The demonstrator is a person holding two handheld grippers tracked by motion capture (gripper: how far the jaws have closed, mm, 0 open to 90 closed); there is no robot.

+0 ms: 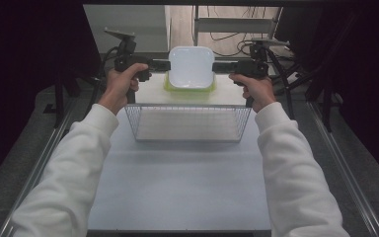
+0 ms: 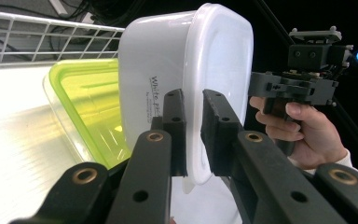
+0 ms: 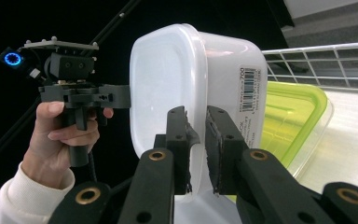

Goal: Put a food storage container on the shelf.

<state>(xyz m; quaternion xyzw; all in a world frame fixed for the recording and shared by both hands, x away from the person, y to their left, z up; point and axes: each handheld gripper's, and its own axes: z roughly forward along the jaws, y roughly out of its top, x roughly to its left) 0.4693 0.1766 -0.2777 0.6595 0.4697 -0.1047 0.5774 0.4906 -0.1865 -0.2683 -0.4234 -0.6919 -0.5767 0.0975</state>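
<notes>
The white container [image 1: 191,66] is smooth, glossy plastic, faintly translucent, with a paper barcode label [image 3: 247,88]; the green-lidded box [image 2: 86,109] is clear, shiny plastic. The basket [image 1: 190,139] is thin metal wire (white-coated) — the table [image 1: 177,187] matt, smooth.

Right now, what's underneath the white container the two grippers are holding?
A green-lidded container sits right below the white container, which the left gripper and right gripper pinch by its rim. The green lid's middle is covered from above.

A translucent white plastic tub [image 1: 191,66] is showing a black-and-white barcode label [image 3: 247,88] (plus dark lettering on another side). A yellow-green lidded clear container [image 2: 81,109] is glowing beside it. A silver wire-grid basket [image 1: 143,126] is sitting on a pale grey table [image 1: 177,187].
</notes>
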